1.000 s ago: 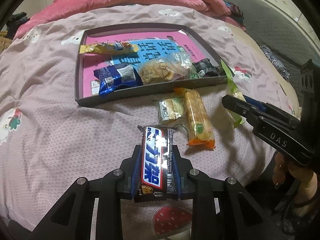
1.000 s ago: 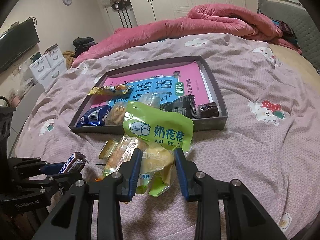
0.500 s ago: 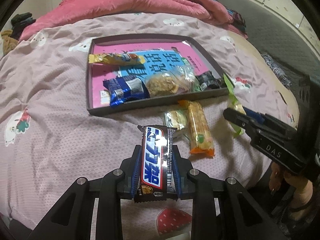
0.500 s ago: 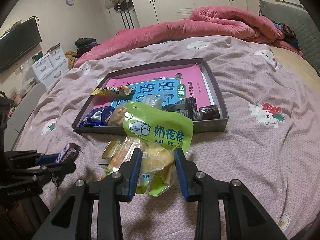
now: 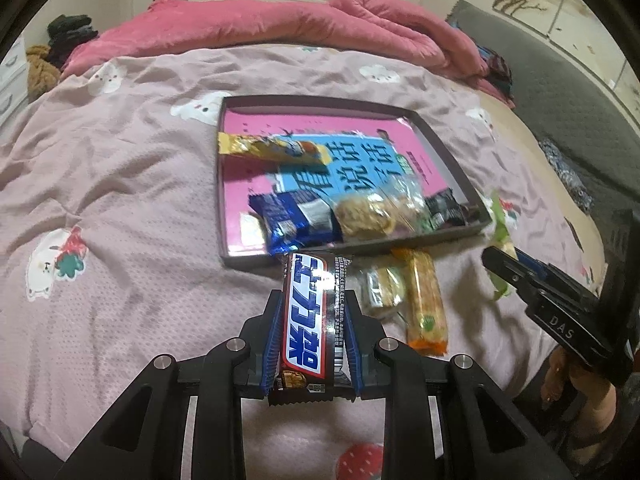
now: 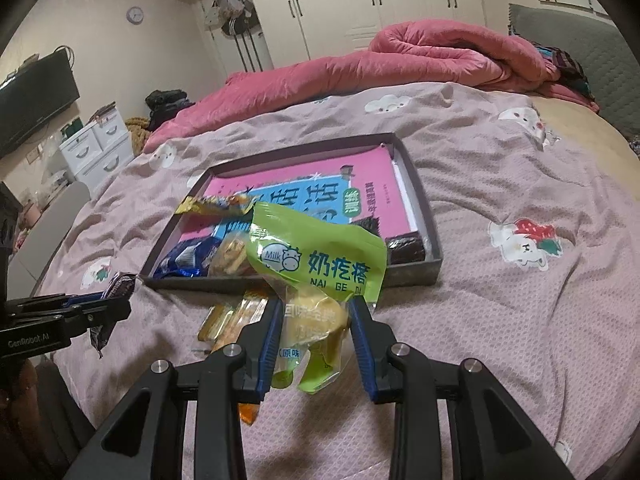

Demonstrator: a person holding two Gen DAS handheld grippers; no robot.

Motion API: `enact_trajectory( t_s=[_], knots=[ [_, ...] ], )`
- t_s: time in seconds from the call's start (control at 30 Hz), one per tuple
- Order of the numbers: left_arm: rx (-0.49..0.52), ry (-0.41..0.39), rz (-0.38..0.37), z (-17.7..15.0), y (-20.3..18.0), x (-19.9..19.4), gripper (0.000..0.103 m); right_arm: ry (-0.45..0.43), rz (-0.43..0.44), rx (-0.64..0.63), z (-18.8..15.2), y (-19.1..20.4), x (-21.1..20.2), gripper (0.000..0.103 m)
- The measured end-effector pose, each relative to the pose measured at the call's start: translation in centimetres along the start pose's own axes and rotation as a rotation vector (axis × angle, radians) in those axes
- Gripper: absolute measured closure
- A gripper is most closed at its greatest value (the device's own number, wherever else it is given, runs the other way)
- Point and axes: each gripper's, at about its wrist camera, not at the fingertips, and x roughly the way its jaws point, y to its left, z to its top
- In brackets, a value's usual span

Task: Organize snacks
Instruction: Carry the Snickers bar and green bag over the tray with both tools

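My left gripper [image 5: 312,300] is shut on a chocolate bar [image 5: 309,320] in a red, white and blue wrapper, held above the bed just short of the dark tray [image 5: 256,258]. The right gripper [image 6: 316,308] is shut on a green milk snack bag [image 6: 316,256], lifted above the sheet near the tray's front wall [image 6: 412,276]. Inside the tray lie a pink book, a yellow bar [image 5: 272,148], a blue packet [image 5: 294,220] and a clear cookie bag [image 5: 372,212]. An orange cracker pack [image 5: 426,300] and a small wafer pack [image 5: 384,288] lie on the sheet before the tray.
A bunched pink duvet [image 5: 280,24] lies across the far side of the bed. Grey padded headboard [image 5: 560,92] runs along the right. White drawers [image 6: 96,144] and a TV [image 6: 32,104] stand beyond the bed's left edge. A person's hand [image 5: 576,384] shows under the right gripper.
My left gripper has risen and moved toward the tray with the chocolate bar, so the tray now sits more to the right in its view. The right gripper has barely shifted.
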Motion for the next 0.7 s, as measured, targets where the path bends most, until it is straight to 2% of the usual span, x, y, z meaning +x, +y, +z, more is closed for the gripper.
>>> enact_trajectory(
  t_s=[0.47, 0.7],
  knots=[
    [-0.059, -0.039, 0.042, 2.9, 2.4, 1.7, 0.074, -0.027, -0.034, 0.023, 1.4, -1.4, 0.9, 0.069],
    [-0.054, -0.018, 0.072, 4.2, 2.8, 4.0, 0.074, -0.026, -0.039, 0.038, 1.7, -2.0, 1.5, 0.069]
  ],
)
